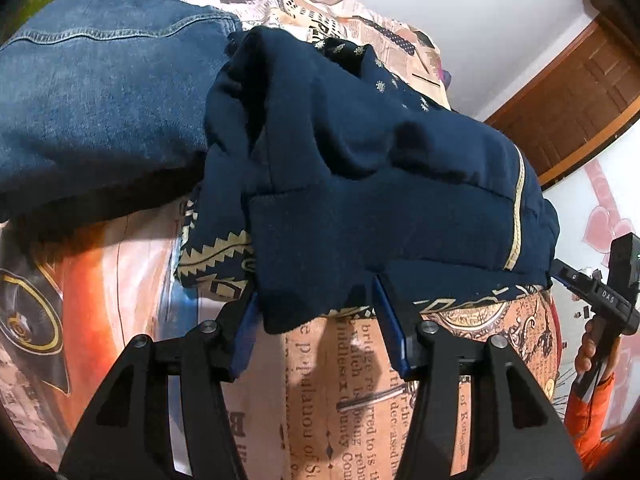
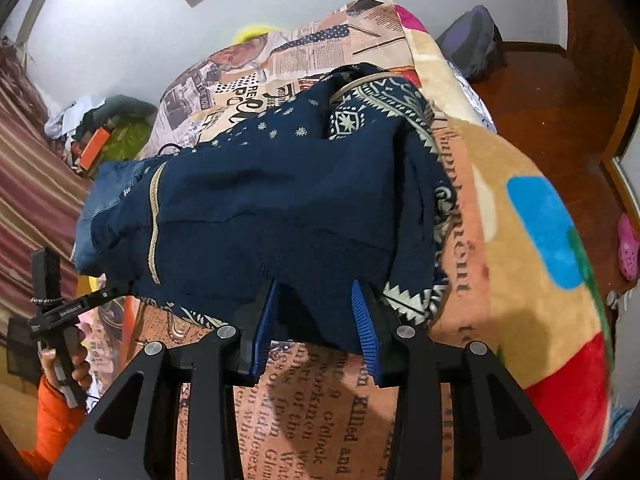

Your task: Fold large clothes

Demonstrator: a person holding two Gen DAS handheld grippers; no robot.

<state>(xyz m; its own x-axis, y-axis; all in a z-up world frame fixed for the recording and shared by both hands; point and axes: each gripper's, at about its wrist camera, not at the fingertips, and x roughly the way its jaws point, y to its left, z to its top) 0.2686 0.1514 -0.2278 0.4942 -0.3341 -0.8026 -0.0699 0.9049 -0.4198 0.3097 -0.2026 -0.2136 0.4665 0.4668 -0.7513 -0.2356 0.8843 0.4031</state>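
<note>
A dark navy garment with cream printed borders (image 1: 360, 184) lies folded in a thick bundle on the newspaper-print bedspread (image 1: 344, 392). My left gripper (image 1: 316, 292) is open, its blue pads on either side of the bundle's near hem, fabric hanging between them. The same garment (image 2: 280, 208) fills the right wrist view. My right gripper (image 2: 316, 292) is open too, its jaws apart with the hem draped between the blue pads. Each gripper shows at the edge of the other's view, the right one (image 1: 600, 300) and the left one (image 2: 60, 312).
A folded denim piece (image 1: 96, 104) lies to the left of the navy bundle on the bed. A wooden door (image 1: 568, 92) and white wall stand behind. The bed's right edge drops to a wooden floor (image 2: 560, 112) with a pink shoe (image 2: 628, 252). Clutter sits at far left (image 2: 100, 136).
</note>
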